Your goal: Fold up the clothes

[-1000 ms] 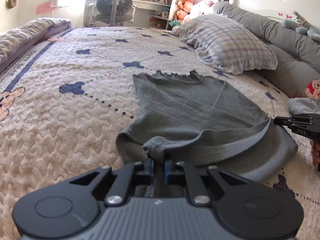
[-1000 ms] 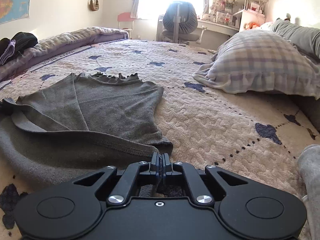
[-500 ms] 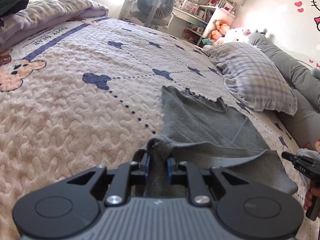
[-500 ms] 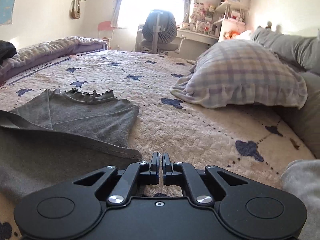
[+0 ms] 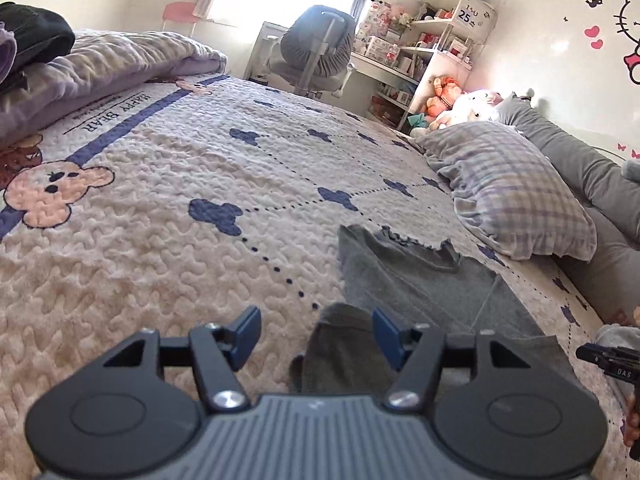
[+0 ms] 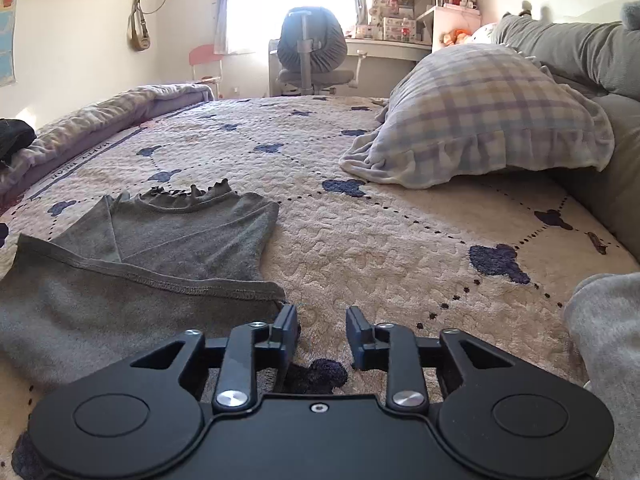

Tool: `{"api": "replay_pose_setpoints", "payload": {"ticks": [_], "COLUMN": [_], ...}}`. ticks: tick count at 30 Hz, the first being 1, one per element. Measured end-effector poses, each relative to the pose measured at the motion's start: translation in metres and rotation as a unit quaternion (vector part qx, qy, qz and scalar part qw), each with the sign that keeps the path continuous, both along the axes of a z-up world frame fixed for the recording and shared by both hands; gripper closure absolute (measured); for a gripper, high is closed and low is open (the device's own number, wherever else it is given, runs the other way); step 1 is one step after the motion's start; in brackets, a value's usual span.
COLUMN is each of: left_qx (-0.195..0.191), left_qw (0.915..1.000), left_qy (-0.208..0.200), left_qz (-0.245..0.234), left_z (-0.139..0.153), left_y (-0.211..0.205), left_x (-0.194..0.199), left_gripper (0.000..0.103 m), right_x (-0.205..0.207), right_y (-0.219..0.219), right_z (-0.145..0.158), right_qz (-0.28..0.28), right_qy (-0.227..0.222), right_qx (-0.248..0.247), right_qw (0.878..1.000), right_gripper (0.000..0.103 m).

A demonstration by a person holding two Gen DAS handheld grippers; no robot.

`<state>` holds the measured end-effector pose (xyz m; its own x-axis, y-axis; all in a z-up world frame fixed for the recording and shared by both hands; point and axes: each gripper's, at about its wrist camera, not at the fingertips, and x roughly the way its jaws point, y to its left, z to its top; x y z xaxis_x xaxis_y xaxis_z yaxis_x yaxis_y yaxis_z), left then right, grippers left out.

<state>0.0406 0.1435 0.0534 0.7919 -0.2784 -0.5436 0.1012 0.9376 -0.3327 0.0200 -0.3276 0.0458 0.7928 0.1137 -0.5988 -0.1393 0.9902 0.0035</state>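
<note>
A grey top [image 5: 432,292] with a frilled neck lies on the quilted bedspread [image 5: 168,216], its lower part folded up over the body. In the left wrist view my left gripper [image 5: 316,334] has its jaws opening; a bunched corner of the grey top [image 5: 340,344] sits loose between the pads, touching neither. In the right wrist view my right gripper [image 6: 322,330] is opening too, just right of the folded hem of the grey top [image 6: 132,280], with only bedspread [image 6: 400,240] between its fingers. The right gripper's tip [image 5: 608,360] shows at the left view's right edge.
A checked pillow [image 6: 480,116] and long grey bolster [image 6: 580,52] lie to the right. A rolled blanket [image 5: 100,68] with dark clothes [image 5: 32,36] runs along the left. A light grey garment [image 6: 604,344] sits near right. Desk chair [image 6: 310,52] and shelves stand beyond the bed.
Both grippers were shut on the top's folded edge and have let it go. Their jaws have spread, the left wider, and both have drawn back a little from the cloth.
</note>
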Motion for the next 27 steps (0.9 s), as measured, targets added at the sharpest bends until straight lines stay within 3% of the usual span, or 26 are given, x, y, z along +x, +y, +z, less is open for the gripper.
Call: {"api": "replay_pose_setpoints", "payload": {"ticks": [4,8,15,19,21,23,26,27], "left_qx": [0.026,0.037,0.055,0.039,0.052,0.059,0.02,0.013], "left_qw": [0.9994,0.9975,0.9949,0.9941,0.9933,0.9932,0.996,0.9964], "left_qy": [-0.007,-0.011,-0.016,0.018,0.033,0.03,0.032,0.033], "left_qz": [-0.021,-0.059,-0.082,-0.1,-0.098,-0.095,-0.082,-0.077], "left_z": [0.002,0.003,-0.003,-0.019,-0.027,-0.028,-0.025,-0.025], "left_y": [0.002,0.001,-0.013,-0.021,-0.027,-0.03,-0.025,-0.024], "left_x": [-0.004,-0.01,0.001,0.019,0.025,0.028,0.033,0.035], "left_gripper": [0.024,0.024,0.022,0.024,0.038,0.043,0.06,0.073], "right_x": [-0.009,-0.013,-0.008,0.004,0.009,0.015,0.027,0.032], "right_y": [0.004,0.003,0.01,0.011,0.012,0.016,0.021,0.022], "right_z": [0.002,0.003,0.013,0.01,0.008,0.005,0.0,-0.003], "right_qz": [0.028,0.036,0.053,0.052,0.051,0.052,0.051,0.047], "right_qy": [-0.008,-0.007,-0.023,-0.007,0.001,0.006,0.011,0.016], "right_qx": [-0.037,-0.016,-0.042,-0.028,-0.016,-0.013,-0.011,-0.011], "right_qw": [0.999,0.999,0.997,0.998,0.999,0.999,0.999,0.999], "right_gripper": [0.061,0.061,0.058,0.058,0.058,0.058,0.061,0.061]}}
